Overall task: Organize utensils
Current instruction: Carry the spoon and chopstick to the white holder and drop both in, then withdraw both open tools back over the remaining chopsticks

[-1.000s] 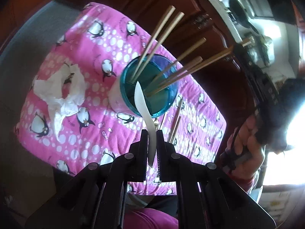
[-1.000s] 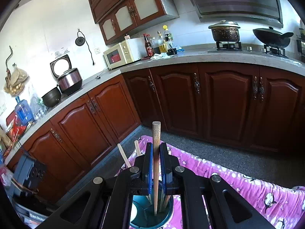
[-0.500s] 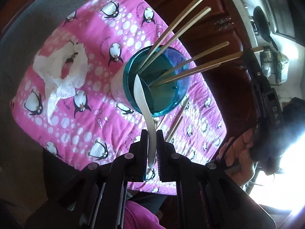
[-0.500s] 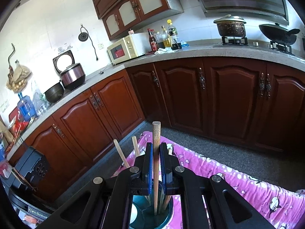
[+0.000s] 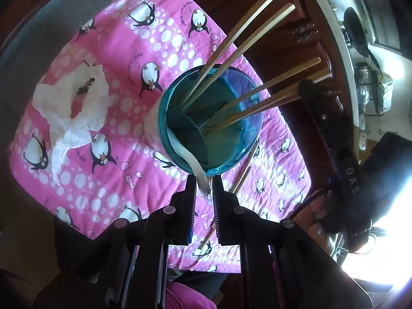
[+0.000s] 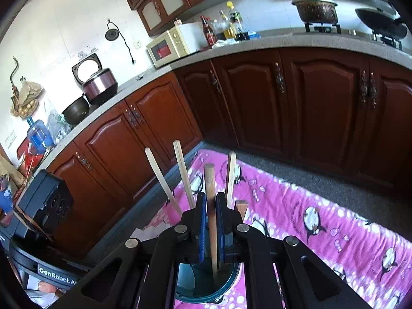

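Pink penguin-print cloth (image 5: 108,51) lies on grey floor (image 6: 322,180). Crumpled white tissue (image 5: 72,108) rests on the cloth. Dark wood cabinets (image 6: 322,108) stand under a pale countertop (image 6: 283,42). On the counter: cream microwave (image 6: 171,46), bottles (image 6: 226,25), open rice cooker (image 6: 96,82). Pot (image 6: 315,10) and wok (image 6: 381,25) sit on the stove.

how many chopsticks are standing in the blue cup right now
5. Two pale ones lean left, one chopstick is clamped in the right tool, one stands just right of it, one darker end beside that. Others may be hidden.
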A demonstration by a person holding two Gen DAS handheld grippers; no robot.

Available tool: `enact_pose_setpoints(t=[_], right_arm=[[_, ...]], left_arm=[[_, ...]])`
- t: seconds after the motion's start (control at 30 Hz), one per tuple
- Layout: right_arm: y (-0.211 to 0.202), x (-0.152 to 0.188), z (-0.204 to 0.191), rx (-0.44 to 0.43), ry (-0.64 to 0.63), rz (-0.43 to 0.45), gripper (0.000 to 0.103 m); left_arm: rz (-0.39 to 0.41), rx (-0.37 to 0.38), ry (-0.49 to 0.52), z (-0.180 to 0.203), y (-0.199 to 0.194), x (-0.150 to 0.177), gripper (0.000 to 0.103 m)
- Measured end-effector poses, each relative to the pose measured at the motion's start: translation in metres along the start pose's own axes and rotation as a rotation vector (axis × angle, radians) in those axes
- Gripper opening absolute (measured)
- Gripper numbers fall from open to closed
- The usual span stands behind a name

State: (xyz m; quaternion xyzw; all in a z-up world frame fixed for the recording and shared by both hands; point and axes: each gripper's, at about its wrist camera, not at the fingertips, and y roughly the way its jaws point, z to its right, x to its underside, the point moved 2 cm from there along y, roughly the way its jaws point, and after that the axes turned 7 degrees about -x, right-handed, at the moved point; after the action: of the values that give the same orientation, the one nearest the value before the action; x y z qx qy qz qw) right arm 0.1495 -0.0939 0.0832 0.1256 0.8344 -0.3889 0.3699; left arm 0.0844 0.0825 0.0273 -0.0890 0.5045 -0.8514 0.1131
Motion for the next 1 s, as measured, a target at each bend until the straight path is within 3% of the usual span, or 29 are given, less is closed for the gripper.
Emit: enact_pose_setpoints(t=[0.07,0.37,0.8,1.0], right_arm=[[0.000,0.002,0.003,-0.005,0.024,0.002,0.006],[-0.018,0.005,0.004,0.018,0.058,0.028,0.010],[-0.055,0.057,-0.003,0.114,0.098,0.013,0.024],[-0.078,0.096,0.000,0.167,0.146,0.000,0.024]], left_arm=[[0.000,0.005,-0.005,-0.002,0.001,0.000,0.028],[0.064,-0.008,0.025,-0.008,-0.010,0.009,0.040],[0.328,-0.203,0.296,-0.002,-0.023,0.059,0.042],[0.372,-0.223,0.389,0.005,-0.004,0.086,0.042]])
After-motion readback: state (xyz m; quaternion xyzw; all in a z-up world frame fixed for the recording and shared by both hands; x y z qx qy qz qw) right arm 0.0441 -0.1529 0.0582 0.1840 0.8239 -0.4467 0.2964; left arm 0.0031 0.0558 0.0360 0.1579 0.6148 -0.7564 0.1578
